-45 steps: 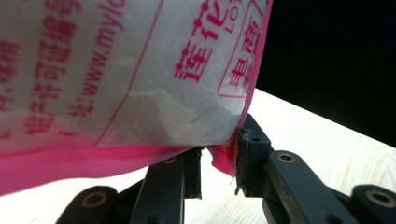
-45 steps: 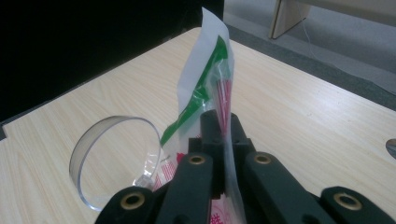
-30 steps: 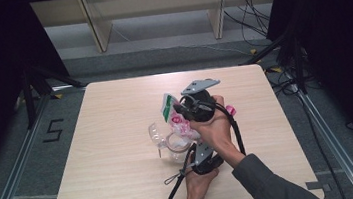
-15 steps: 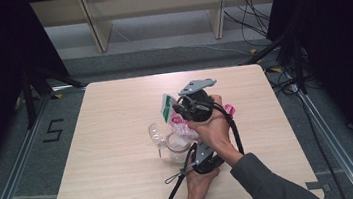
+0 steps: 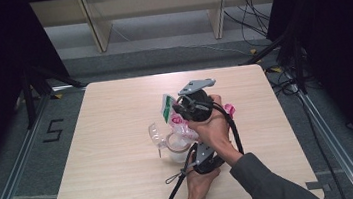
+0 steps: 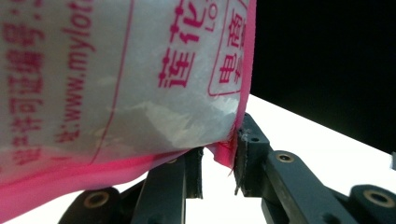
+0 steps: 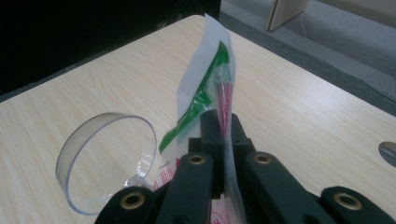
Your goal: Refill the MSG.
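Pale wood: the table (image 5: 114, 187) is lying under both grippers in the high view.
High view, right gripper (image 5: 178, 110): a hand is holding it above the left one, its jaws pointing left and clamping the bag (image 5: 172, 111).
High view, left gripper (image 5: 190, 150): a hand is holding it low, near the table's front edge, reaching up to the bag's lower end.
High view, cup (image 5: 161, 136): it is lying on its side just left of both grippers, clear plastic, touching the bag.
Left gripper view, bag (image 6: 116, 79): white film with pink print is hanging over the jaws; its pink corner is sitting between the pads, which are standing slightly apart and pinching it.
Right gripper view, bag (image 7: 208, 88): it is rising upright from the clenched jaws, green strip on its left face.
Right gripper view, cup (image 7: 100, 158): it is lying left of the jaws, mouth showing.
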Demonstrator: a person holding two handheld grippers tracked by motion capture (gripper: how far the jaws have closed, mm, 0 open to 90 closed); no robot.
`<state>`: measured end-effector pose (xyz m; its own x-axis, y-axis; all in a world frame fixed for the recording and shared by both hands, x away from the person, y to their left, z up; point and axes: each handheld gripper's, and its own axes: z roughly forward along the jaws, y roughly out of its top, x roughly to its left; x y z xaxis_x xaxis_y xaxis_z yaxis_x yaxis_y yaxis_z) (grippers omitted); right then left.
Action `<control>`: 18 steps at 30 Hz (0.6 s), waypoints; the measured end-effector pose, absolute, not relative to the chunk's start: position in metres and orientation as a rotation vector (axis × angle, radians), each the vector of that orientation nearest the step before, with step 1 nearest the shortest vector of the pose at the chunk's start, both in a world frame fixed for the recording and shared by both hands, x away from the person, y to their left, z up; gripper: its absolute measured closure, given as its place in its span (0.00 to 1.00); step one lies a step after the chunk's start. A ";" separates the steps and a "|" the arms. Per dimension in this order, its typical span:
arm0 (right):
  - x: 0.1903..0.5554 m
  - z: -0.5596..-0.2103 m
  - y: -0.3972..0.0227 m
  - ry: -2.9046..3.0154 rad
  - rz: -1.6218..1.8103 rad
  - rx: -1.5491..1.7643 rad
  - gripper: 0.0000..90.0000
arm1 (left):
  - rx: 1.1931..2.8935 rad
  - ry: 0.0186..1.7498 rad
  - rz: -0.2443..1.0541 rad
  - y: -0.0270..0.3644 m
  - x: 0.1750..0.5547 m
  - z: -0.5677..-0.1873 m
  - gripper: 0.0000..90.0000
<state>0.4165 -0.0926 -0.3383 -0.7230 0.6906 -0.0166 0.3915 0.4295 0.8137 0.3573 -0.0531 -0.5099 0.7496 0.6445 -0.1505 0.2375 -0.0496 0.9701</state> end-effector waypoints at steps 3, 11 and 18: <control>0.416 -0.338 -0.092 2.343 1.183 0.933 1.00 | 1.626 0.720 0.381 -0.053 0.357 -0.510 0.83; 0.415 -0.338 -0.090 2.325 1.196 0.942 1.00 | 1.624 0.719 0.385 -0.053 0.357 -0.508 0.83; 0.414 -0.334 -0.091 2.339 1.181 0.929 1.00 | 1.619 0.713 0.388 -0.053 0.357 -0.506 0.83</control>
